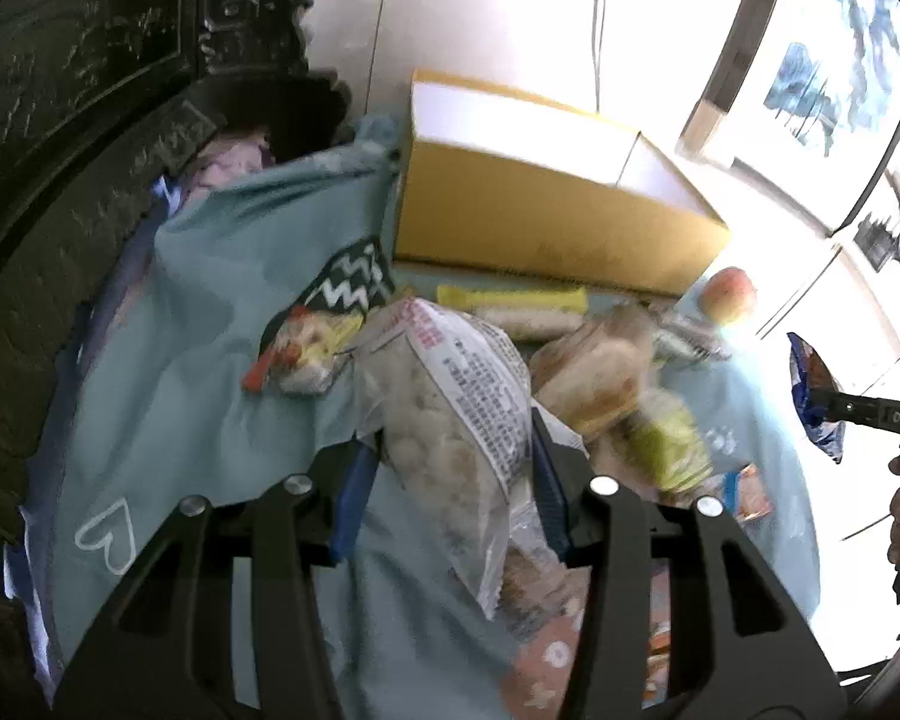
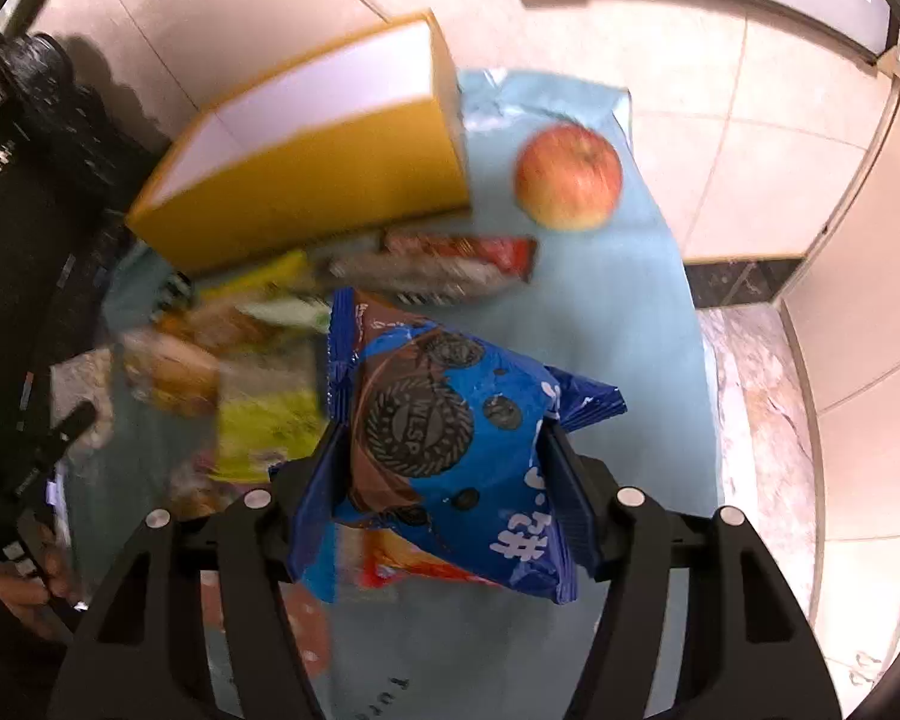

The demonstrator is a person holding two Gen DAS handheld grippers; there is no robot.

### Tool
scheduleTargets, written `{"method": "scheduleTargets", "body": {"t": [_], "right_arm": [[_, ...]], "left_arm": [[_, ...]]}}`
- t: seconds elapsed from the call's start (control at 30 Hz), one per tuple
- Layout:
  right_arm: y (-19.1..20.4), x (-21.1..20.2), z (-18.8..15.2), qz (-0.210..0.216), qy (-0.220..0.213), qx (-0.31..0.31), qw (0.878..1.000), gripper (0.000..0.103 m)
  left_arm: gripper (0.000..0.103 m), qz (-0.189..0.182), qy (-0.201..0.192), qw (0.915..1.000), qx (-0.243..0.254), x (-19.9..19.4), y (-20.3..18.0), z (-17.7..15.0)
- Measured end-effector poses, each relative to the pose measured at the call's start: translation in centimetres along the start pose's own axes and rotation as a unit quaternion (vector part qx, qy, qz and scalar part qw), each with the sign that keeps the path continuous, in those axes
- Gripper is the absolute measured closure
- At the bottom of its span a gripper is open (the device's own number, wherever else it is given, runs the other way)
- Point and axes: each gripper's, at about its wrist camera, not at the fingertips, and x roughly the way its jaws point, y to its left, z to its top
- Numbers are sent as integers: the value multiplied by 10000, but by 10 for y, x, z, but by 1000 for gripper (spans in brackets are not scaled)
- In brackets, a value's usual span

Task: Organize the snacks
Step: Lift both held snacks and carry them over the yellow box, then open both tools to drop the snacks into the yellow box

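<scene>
My left gripper [image 1: 453, 456] is shut on a clear bag of pale puffed snacks [image 1: 450, 420] with red and black print, held above the light blue cloth [image 1: 210, 312]. My right gripper [image 2: 444, 450] is shut on a blue cookie packet [image 2: 444, 432] showing dark sandwich cookies, lifted over the cloth [image 2: 618, 312]. That blue packet [image 1: 813, 396] and the other gripper show at the right edge of the left wrist view. A pile of other snack packets [image 2: 252, 372] lies below, blurred. An open yellow cardboard box [image 1: 540, 204] [image 2: 306, 180] stands behind the pile.
A red-yellow apple [image 2: 569, 177] [image 1: 729, 294] rests on the cloth right of the box. A red wrapped bar [image 2: 450, 261] and a yellow packet [image 1: 510, 300] lie before the box. Dark carved furniture [image 1: 60, 120] rises at the left. Pale tiled floor [image 2: 780, 150] surrounds the cloth.
</scene>
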Motion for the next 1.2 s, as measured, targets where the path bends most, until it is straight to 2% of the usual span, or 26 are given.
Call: {"method": "scheduleTargets", "body": {"t": [0.27,0.47,0.67,0.7,0.73,0.77,0.8,0.83,0.87,0.97,1.1,1.2], "right_arm": [[42,-30,47,366,-518,-387,9972,39],[74,-43,114,391,-909,-779,9920,39],[104,-43,189,163,-1319,-1051,9855,38],[107,-42,198,147,-1380,-1066,9846,36],[112,-37,211,150,-1432,-1124,9832,20],[116,-29,220,-21,-1371,-1205,9832,8],[118,-22,224,-346,-1329,-1291,9821,1],[117,-17,225,-587,-1310,-1341,9805,1],[115,-13,223,-627,-1296,-1333,9806,1],[94,-7,207,-376,-1148,-1069,9869,1],[67,4,170,-296,-803,-782,9933,1],[55,10,124,-332,-478,-758,9954,1]], "left_arm": [[55,-126,-529,9985,32,-25,-27,46],[55,-145,-910,9957,-61,-21,-48,112],[54,-63,-1272,9917,175,-1,-73,202],[53,8,-1281,9915,242,3,-77,212],[46,135,-1255,9915,314,11,-81,224],[25,251,-1168,9921,371,20,-83,233],[19,448,-967,9935,406,34,-83,241],[16,573,-906,9935,385,39,-80,243],[15,633,-786,9943,331,46,-74,242],[13,667,-721,9950,186,46,-57,224],[13,671,-541,9961,-187,41,-34,174],[13,634,-408,9966,-329,34,-25,127]]}}
